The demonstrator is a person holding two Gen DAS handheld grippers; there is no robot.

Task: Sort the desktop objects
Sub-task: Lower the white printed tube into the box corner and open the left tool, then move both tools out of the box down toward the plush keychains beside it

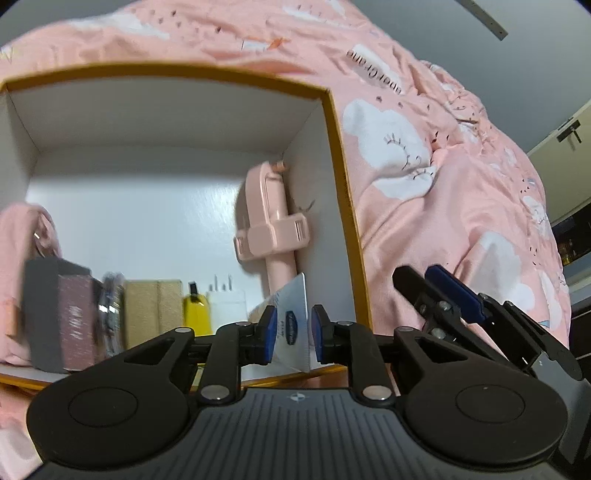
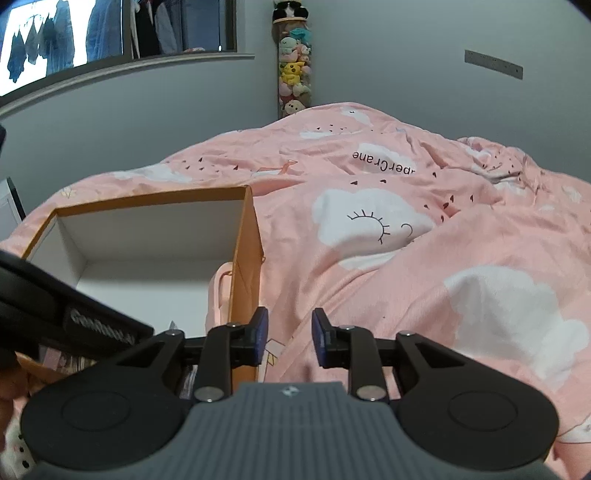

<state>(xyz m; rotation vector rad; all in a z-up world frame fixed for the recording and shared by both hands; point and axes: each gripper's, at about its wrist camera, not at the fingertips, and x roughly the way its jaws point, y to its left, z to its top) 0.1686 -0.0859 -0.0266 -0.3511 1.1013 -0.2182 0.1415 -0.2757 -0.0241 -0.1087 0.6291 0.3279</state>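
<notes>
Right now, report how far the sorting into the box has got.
Done: a pink holder, yellow bottle and other small items sit in the orange box. In hand: a white card stands between the left gripper pads, apparently being released. Left: unclear; the right gripper is empty.

Pink bedcover [image 2: 424,229] printed with white clouds filling the centre and right, grey wall [image 2: 388,55] behind it, column of plush toys [image 2: 293,70] at top centre, window [image 2: 110,29] with hanging clothes at upper left, grey wall bracket [image 2: 493,64] at upper right.
</notes>
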